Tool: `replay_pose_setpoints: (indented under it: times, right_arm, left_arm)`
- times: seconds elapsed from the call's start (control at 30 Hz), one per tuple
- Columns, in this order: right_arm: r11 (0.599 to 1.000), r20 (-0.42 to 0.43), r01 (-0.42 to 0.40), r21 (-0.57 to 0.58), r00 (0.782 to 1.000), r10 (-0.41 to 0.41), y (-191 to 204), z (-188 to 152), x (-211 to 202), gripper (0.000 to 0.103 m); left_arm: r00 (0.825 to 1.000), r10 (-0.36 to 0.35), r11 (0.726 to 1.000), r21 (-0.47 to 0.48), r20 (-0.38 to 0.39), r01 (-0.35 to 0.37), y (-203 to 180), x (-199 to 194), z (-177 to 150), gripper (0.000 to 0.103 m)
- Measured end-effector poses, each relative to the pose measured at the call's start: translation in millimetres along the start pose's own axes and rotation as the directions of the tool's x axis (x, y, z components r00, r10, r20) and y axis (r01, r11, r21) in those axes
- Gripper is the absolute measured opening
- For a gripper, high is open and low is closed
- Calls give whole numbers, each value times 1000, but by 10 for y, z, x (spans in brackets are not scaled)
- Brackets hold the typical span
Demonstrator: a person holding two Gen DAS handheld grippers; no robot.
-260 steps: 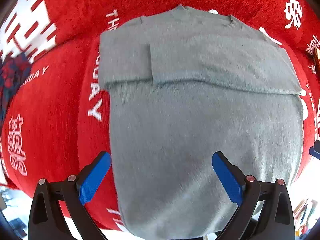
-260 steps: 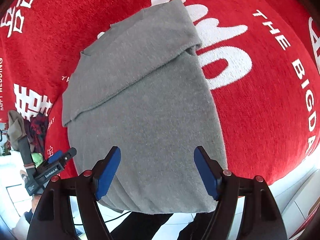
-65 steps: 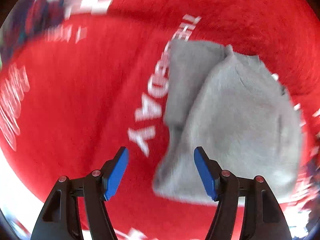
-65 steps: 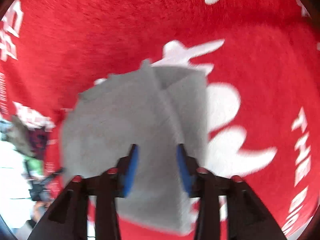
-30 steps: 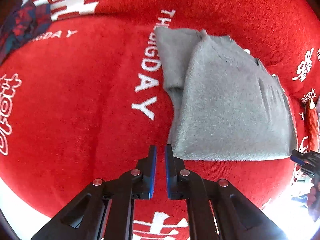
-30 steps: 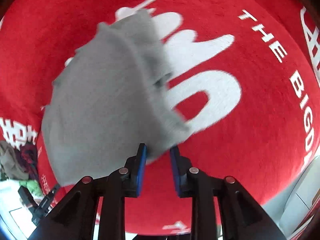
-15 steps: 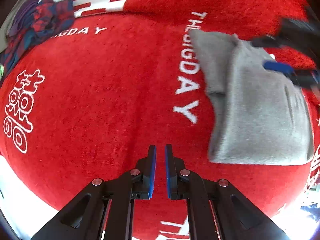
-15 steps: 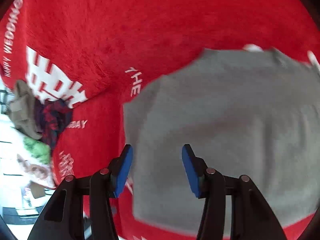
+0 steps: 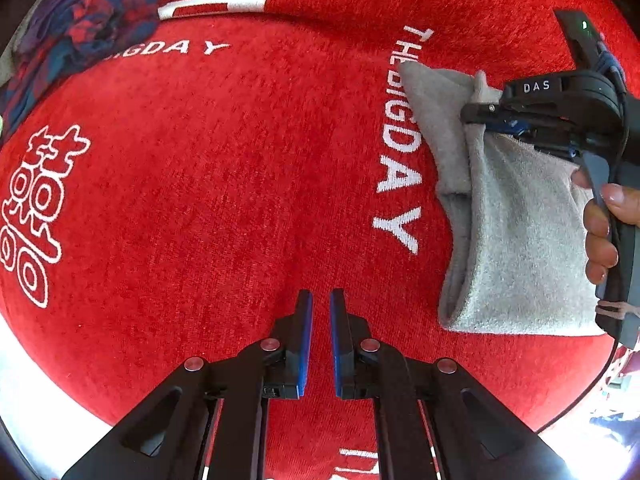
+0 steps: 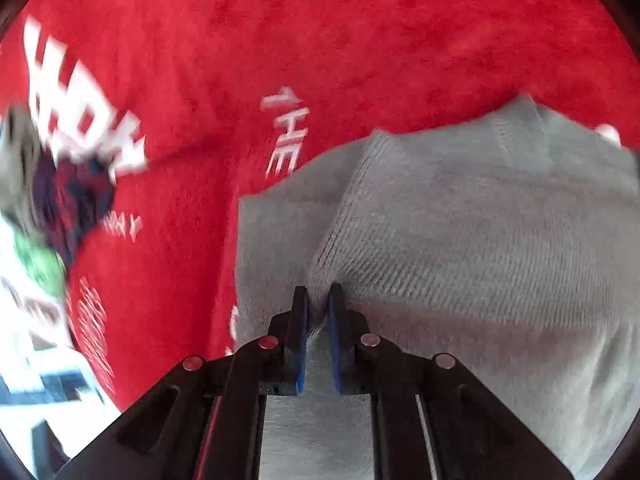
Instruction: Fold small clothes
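Grey knitted sweater (image 9: 516,224), folded, right of frame on red plush cloth (image 9: 224,184). Soft, limp; take hold at doubled edges. Right gripper (image 10: 318,300) jaws pinching a fold, apparently upper layer. Left gripper (image 9: 319,308) jaws nearly together, empty.

Folded sweater (image 9: 516,232) on blanket (image 9: 224,184), clothes pile (image 9: 76,32) far left

Right claw (image 10: 318,300) pinches grey sweater (image 10: 460,240)
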State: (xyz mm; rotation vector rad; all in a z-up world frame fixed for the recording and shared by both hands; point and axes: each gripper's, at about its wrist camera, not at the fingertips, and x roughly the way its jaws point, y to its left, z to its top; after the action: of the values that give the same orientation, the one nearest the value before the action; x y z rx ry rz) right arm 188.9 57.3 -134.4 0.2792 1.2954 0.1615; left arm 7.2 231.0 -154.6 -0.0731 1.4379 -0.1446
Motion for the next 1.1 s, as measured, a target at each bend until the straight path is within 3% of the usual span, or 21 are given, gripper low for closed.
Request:
replay_pose_setpoints:
  times: [0.1, 0.33, 0.37, 0.4, 0.43, 0.47, 0.5, 0.57, 0.67, 0.8, 0.9, 1.1]
  right_arm:
    - [997, -16, 4, -77, 1000, -5, 205, -49, -118, 39]
    - [998, 1, -41, -57, 999, 41, 201, -604, -526, 40]
    - [997, -23, -31, -71, 999, 29, 204, -716, -473, 40]
    - [996, -64, -6, -88, 998, 0, 239, -842, -322, 40]
    - [995, -105, 13, -99, 994, -23, 239, -971, -217, 39]
    - [992, -100, 20, -122, 994, -33, 251, -1102, -194, 40]
    - [984, -50, 37, -173, 998, -47, 323, -1184, -257, 40]
    - [978, -78, 35, -204, 996, -52, 374, -1286, -287, 40]
    - [996, -100, -35, -78, 995, 27, 198, -1381, -389, 40]
    - [997, -82, -64, 42, 994, 68, -85, -1489, -602, 43]
    - [993, -70, -76, 89, 994, 82, -250, -1572, -748, 53]
    - [983, -67, -94, 160, 992, 106, -477, -1725, -898, 53]
  left_arm:
    - [1000, -5, 1000, 10, -2, 5, -17, -16, 1, 10]
    - [1000, -8, 1000, 7, 3, 8, -63, -53, 48, 10]
    - [1000, -5, 1000, 6, 4, 5, -75, -53, 60, 16]
    - [1000, 1, 1000, 5, 4, -1, -91, -51, 69, 34]
    - [1000, 7, 1000, 2, 0, -7, -95, -51, 72, 96]
    - [1000, 23, 1000, -9, 12, -23, -98, -67, 72, 102]
    - [999, 31, 999, -11, 29, -30, -116, -81, 92, 102]
    - [999, 23, 1000, 0, 24, -23, -152, -72, 111, 102]
    - [1000, 30, 1000, 3, 6, -30, -211, -31, 127, 102]
    - [997, 71, 997, 8, 3, -71, -327, -3, 140, 102]
    - [996, 88, 996, 12, -9, -87, -377, 15, 127, 102]
    - [996, 87, 996, 10, -33, -87, -472, 83, 144, 102]
